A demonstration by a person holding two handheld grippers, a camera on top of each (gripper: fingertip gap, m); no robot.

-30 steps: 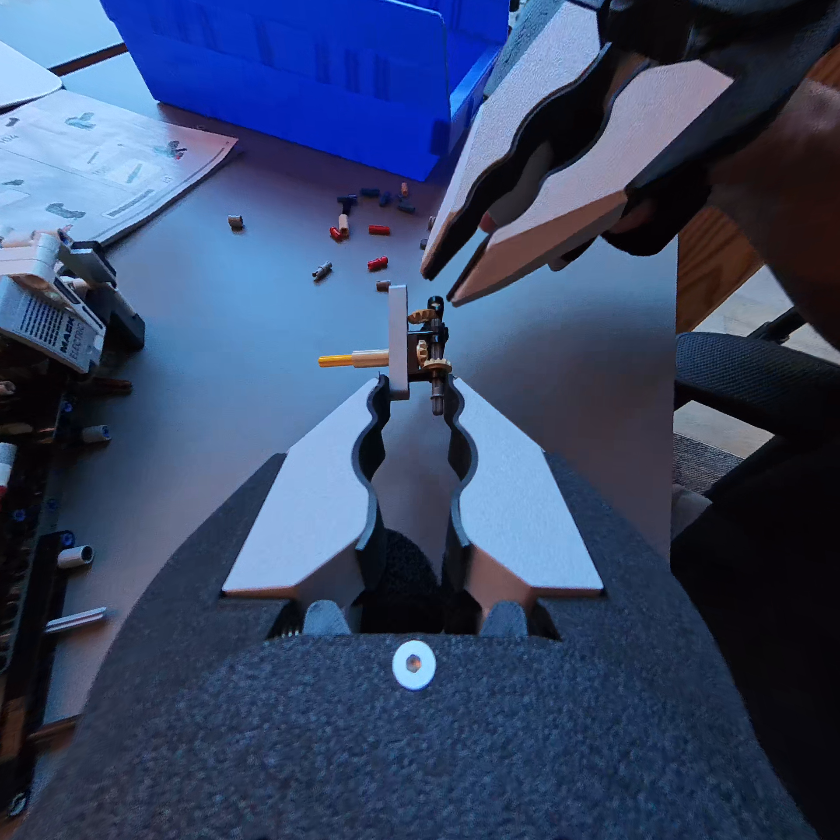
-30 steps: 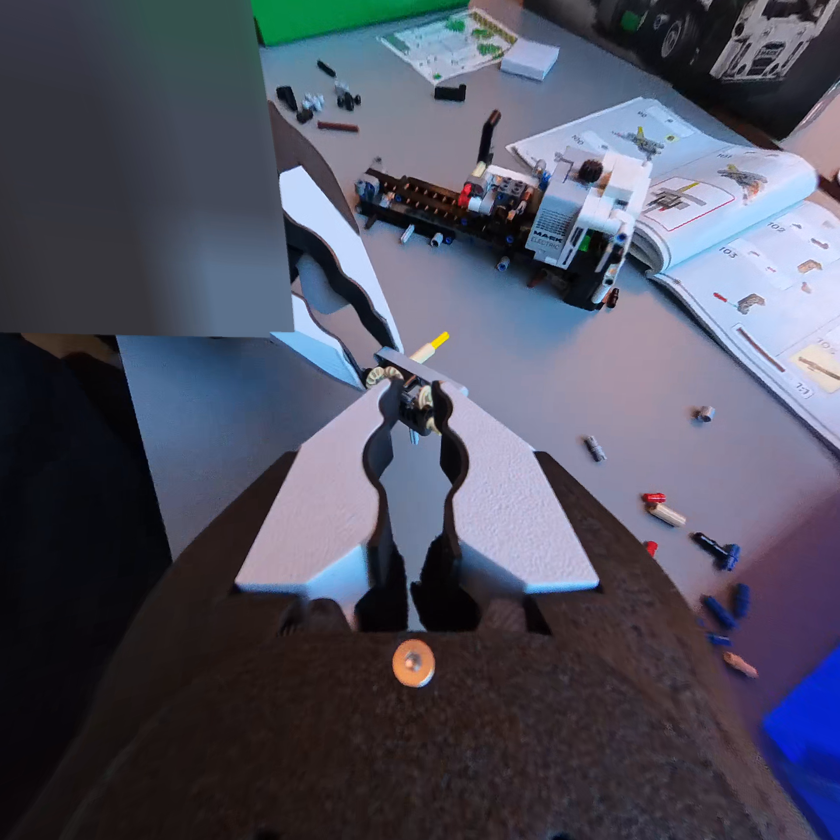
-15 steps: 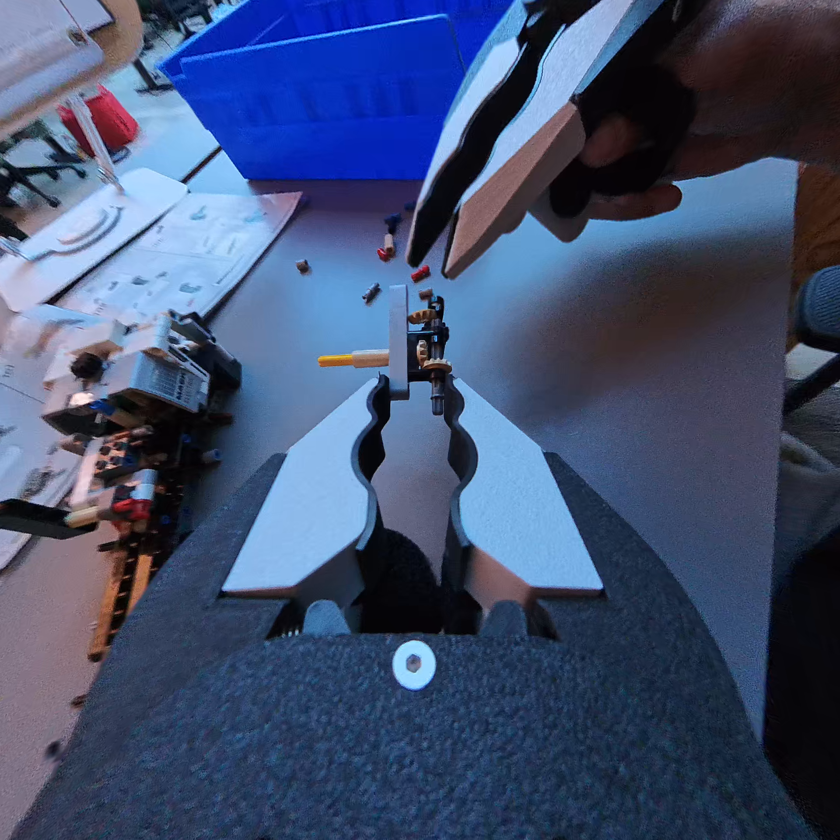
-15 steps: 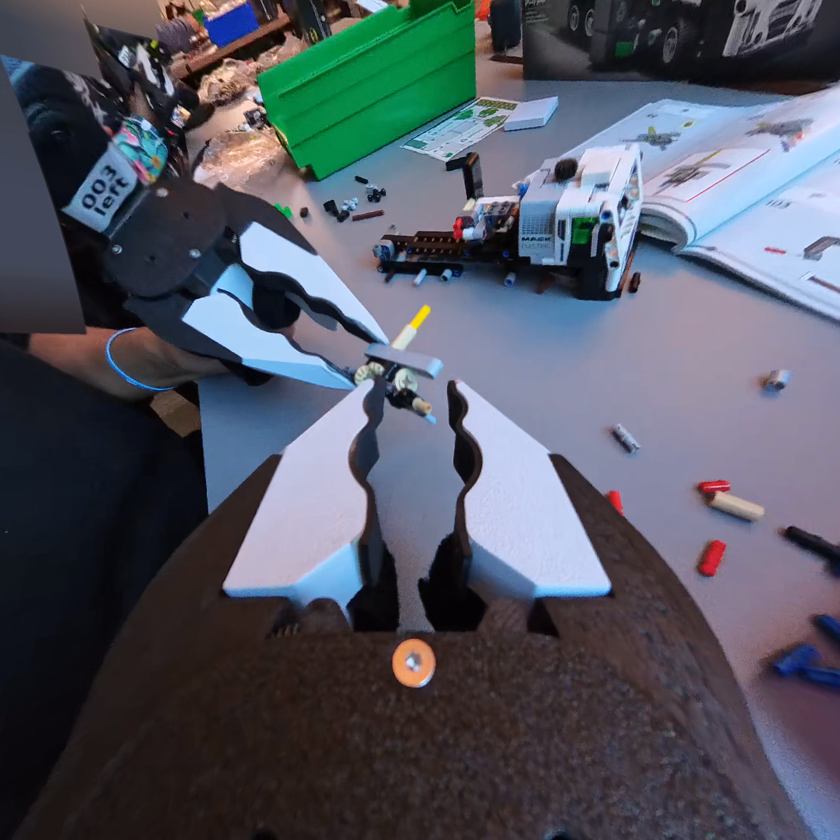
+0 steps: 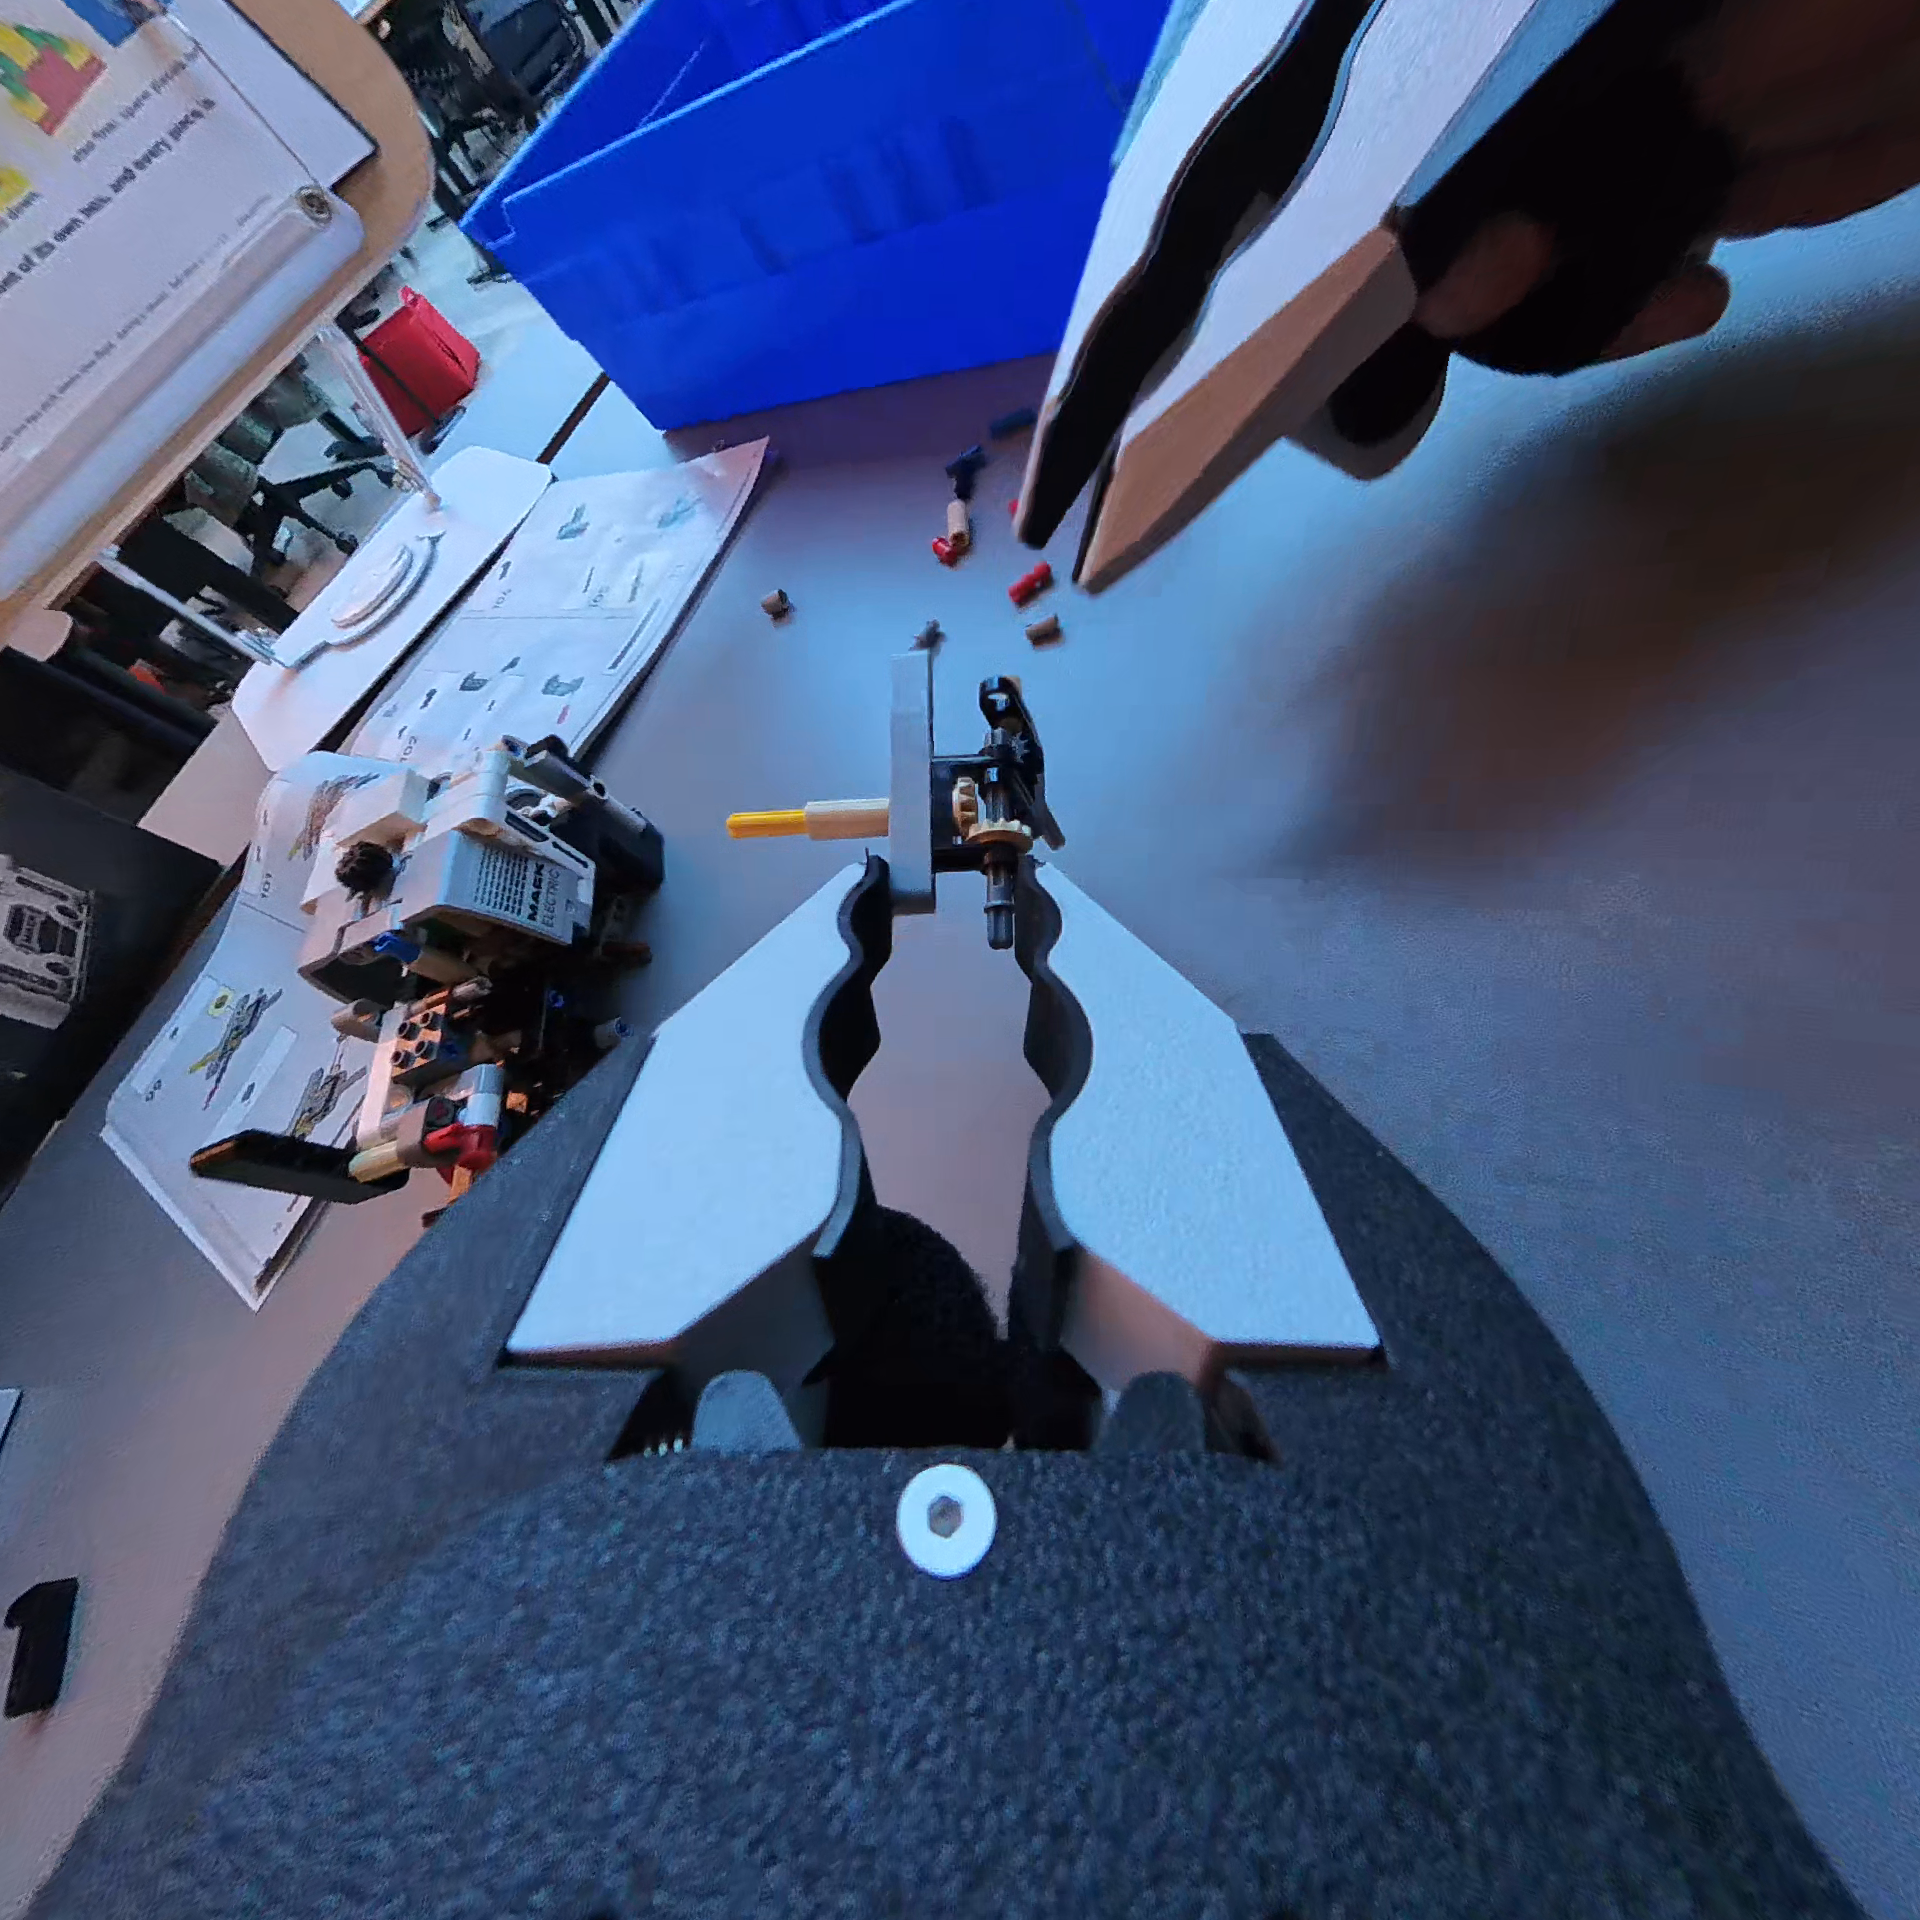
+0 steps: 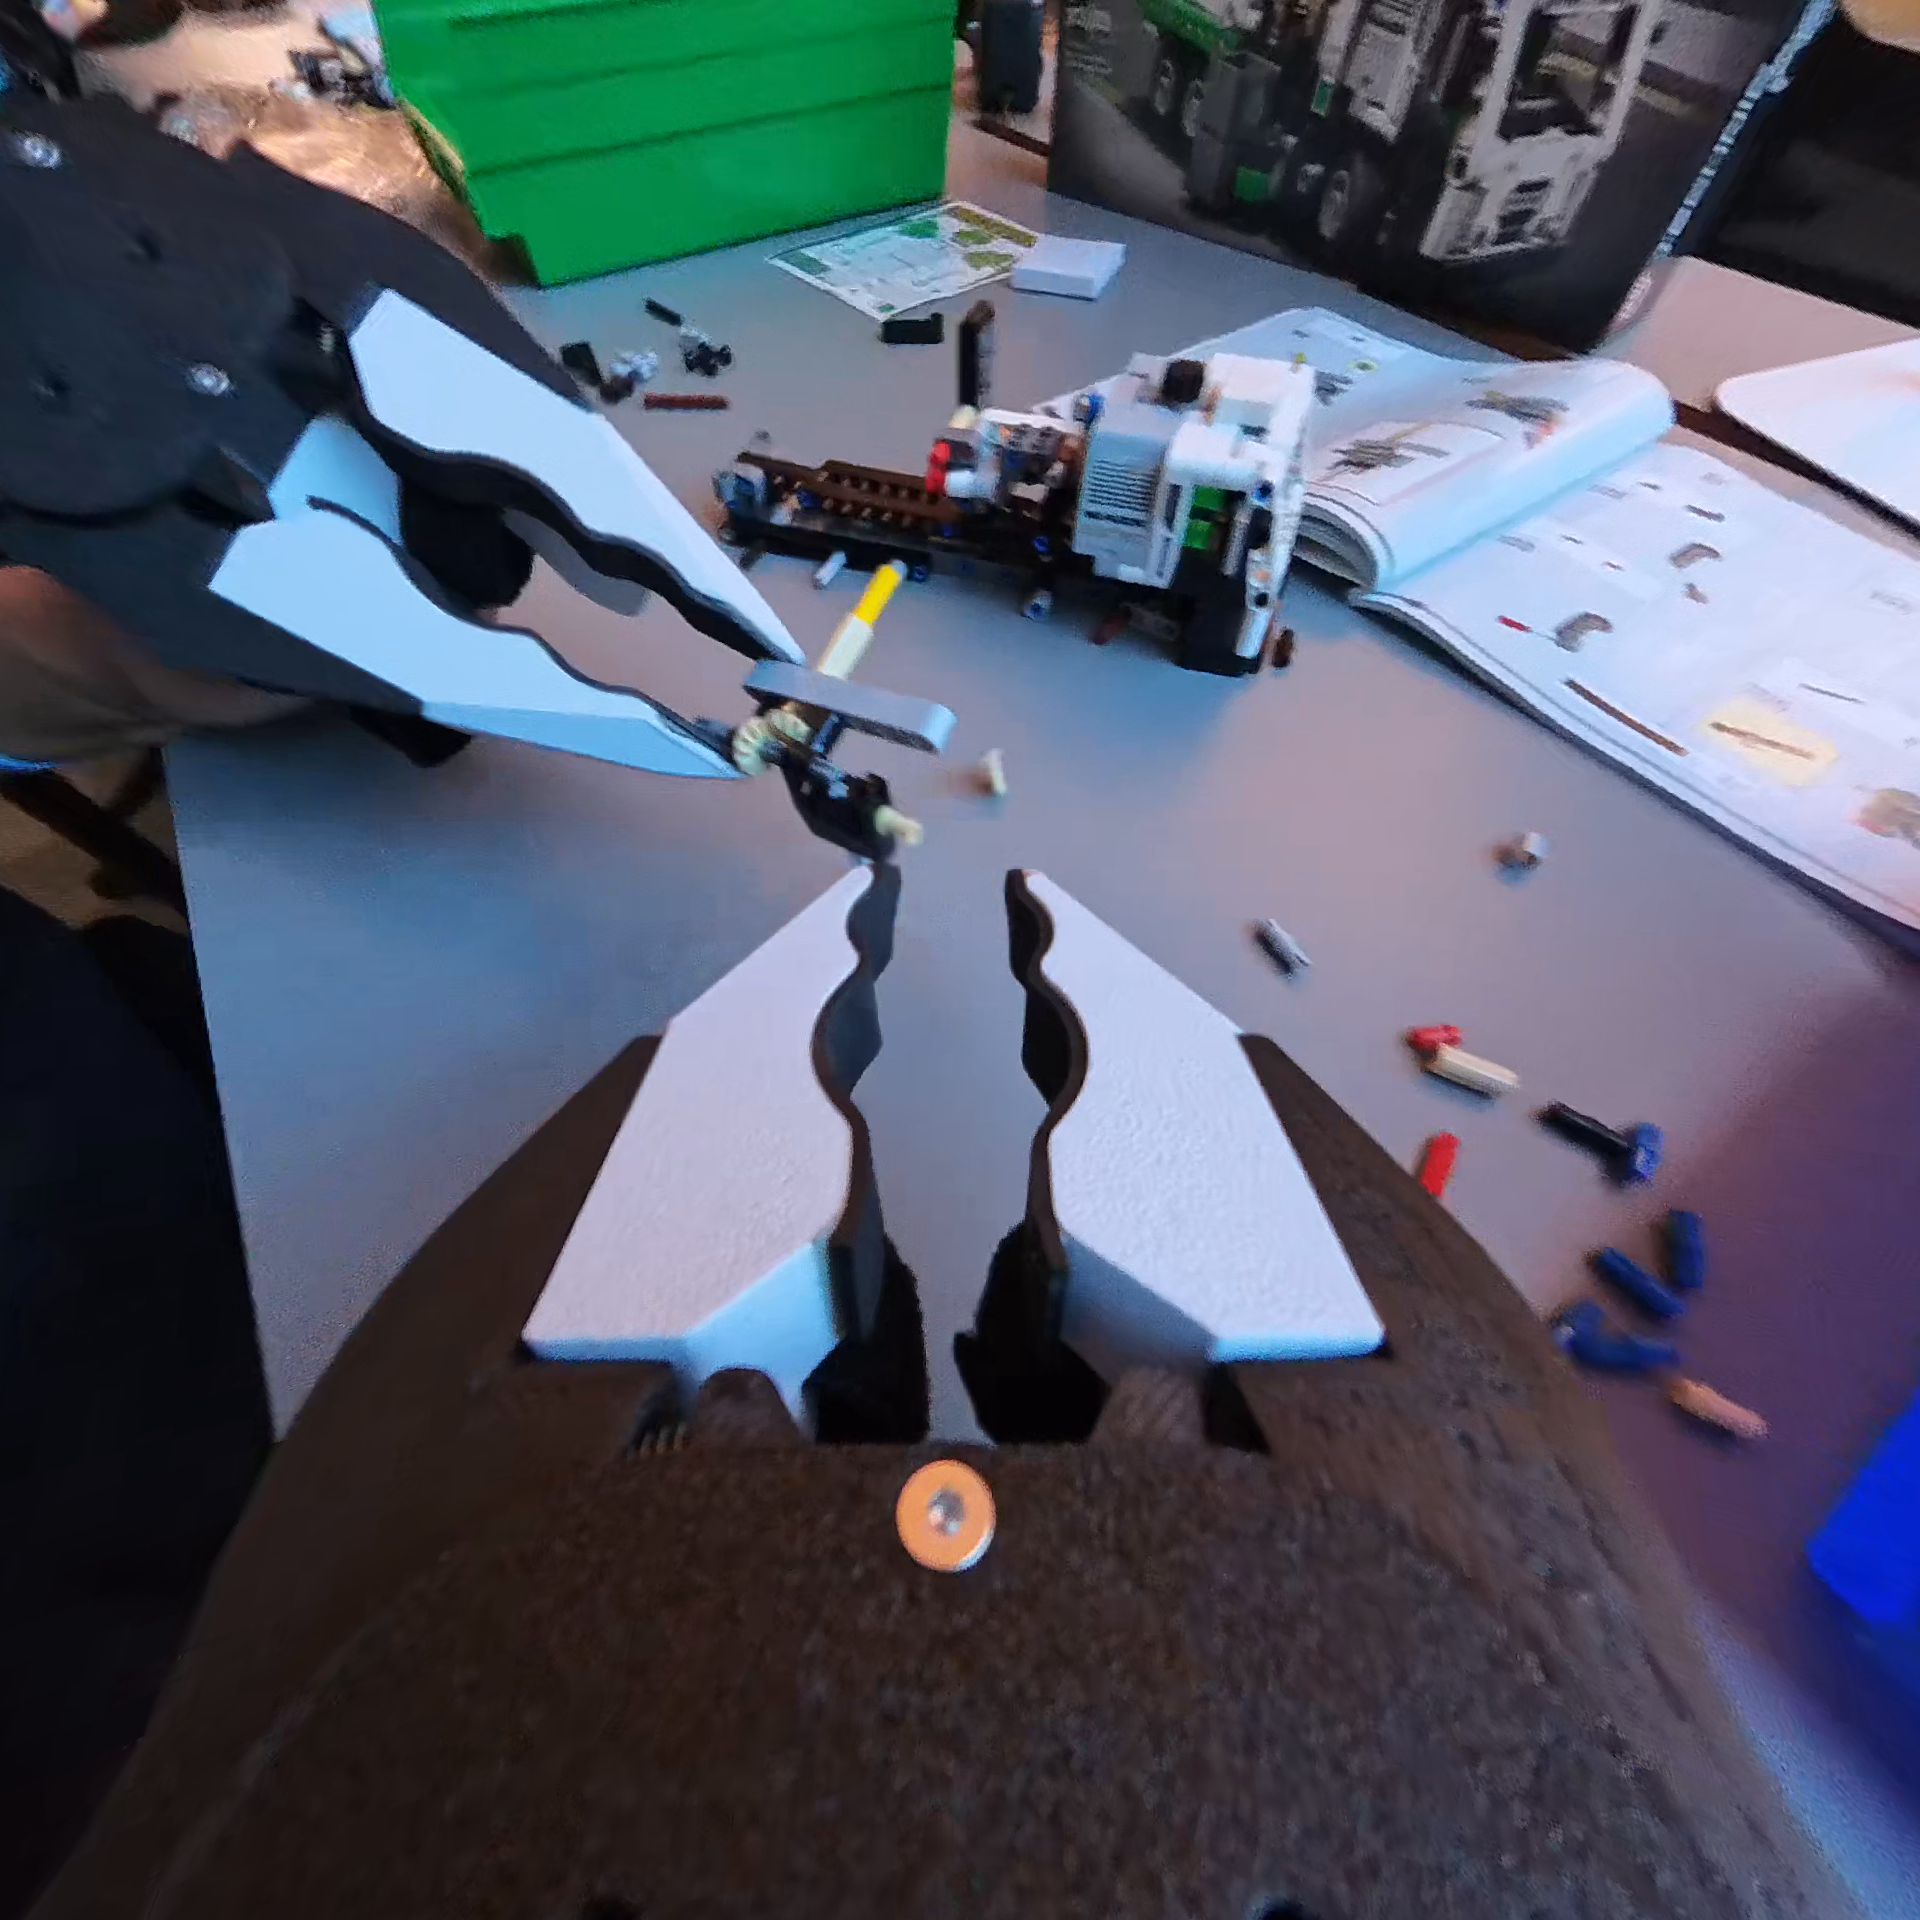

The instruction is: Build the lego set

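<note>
Pinched between the fingertips of the left gripper [image 5: 951, 883] is a small lego sub-assembly [image 5: 940, 800]: a flat grey beam with a tan and yellow axle sticking out to one side and a black part with tan gears on the other. It is held clear above the grey table [image 5: 1455, 935]. The left gripper's fingers are closed onto the assembly's lower end, the grey beam against one tip and the black axle stub by the other.

From the right wrist view the same assembly [image 6: 831, 727] juts from the left gripper's tips [image 6: 738, 707] just ahead of the right gripper [image 6: 940, 883], whose fingers stand a little apart and hold nothing. In the left wrist view the right gripper [image 5: 1060, 540] hangs above and beyond the assembly, apart from it.

Farther out, a partly built white and black lego truck [image 6: 1091, 520] stands on the table beside an open instruction booklet [image 6: 1662, 582]. Loose red, blue and tan pins [image 6: 1538, 1174] lie scattered near a blue plastic bin [image 5: 831, 208]. A green bin [image 6: 675, 125] sits at the far edge.
</note>
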